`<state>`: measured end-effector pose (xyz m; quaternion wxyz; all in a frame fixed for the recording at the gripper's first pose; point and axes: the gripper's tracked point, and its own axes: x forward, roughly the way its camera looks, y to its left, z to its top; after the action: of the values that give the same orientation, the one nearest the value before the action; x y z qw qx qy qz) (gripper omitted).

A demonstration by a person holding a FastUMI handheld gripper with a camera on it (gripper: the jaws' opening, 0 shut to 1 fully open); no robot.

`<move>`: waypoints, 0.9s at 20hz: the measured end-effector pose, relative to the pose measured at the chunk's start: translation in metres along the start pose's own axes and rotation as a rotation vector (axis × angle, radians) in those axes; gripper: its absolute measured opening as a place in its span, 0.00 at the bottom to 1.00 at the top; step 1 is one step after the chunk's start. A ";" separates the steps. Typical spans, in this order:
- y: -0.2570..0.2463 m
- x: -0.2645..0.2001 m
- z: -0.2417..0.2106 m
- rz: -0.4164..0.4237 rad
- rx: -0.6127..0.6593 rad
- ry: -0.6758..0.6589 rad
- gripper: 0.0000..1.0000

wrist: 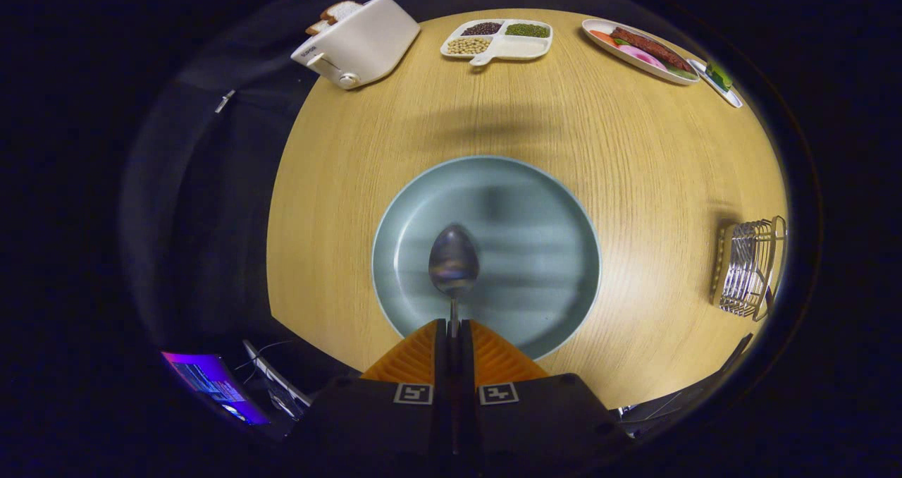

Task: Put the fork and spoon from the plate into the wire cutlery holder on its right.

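Spoon (pixel 454 261): hand-held gripper (pixel 454 333) is pinching its handle, bowl pointing to 12 o'clock; wire cutlery holder (pixel 748 269) is lying at 3 o'clock.

The tongs (pixel 454 333) have ribbed wedge fingers on dark blocks, each bearing a square black-and-white marker.

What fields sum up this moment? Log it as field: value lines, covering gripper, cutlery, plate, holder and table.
gripper: shut on the spoon handle
spoon: held between the fingers, bowl out ahead over the plate
plate: just ahead of the fingers, no cutlery lying on it
wire cutlery holder: right of the plate
table: toaster, divided dish, food platter at the far side
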<state>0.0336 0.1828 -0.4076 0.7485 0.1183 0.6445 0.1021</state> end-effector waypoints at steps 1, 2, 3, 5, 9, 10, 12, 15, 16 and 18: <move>-0.001 -0.008 0.002 0.011 0.009 -0.006 0.09; -0.002 -0.016 0.004 0.022 0.014 -0.013 0.09; -0.003 -0.027 0.006 0.032 0.017 -0.021 0.09; -0.008 -0.052 0.009 0.055 0.017 -0.035 0.09; -0.029 -0.114 0.020 0.090 0.024 -0.067 0.09; -0.038 -0.130 0.021 0.095 0.032 -0.073 0.09; -0.061 -0.160 0.023 0.098 0.054 -0.086 0.09; -0.097 -0.194 0.023 0.087 0.097 -0.099 0.09; -0.111 -0.203 0.022 0.073 0.101 -0.101 0.09; -0.141 -0.211 0.017 0.035 0.110 -0.094 0.09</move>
<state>0.0194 -0.0161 -0.2500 0.7684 0.1753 0.6110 0.0738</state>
